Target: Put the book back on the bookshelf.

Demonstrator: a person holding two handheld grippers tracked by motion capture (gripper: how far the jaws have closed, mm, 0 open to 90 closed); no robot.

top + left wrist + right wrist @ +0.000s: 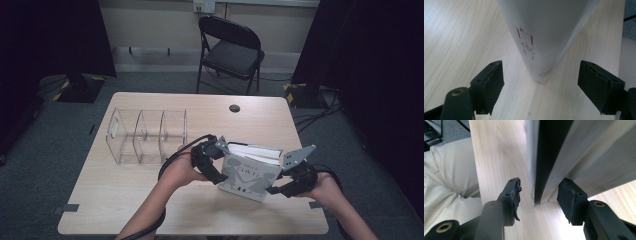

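Book stood upright on counter, betw. both hand-held grippers

Clear organizer behind-left, apart. Book near front edge, long axis vertical. Left hand-held gripper released, astride spine corner; right hand-held gripper released, straddling the page edge, equally near.

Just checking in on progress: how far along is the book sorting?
Nothing is filed yet: the clear organizer holds no books. In hand: the books stand on the table between the left gripper and right gripper, both open. Left: moving them into the organizer.
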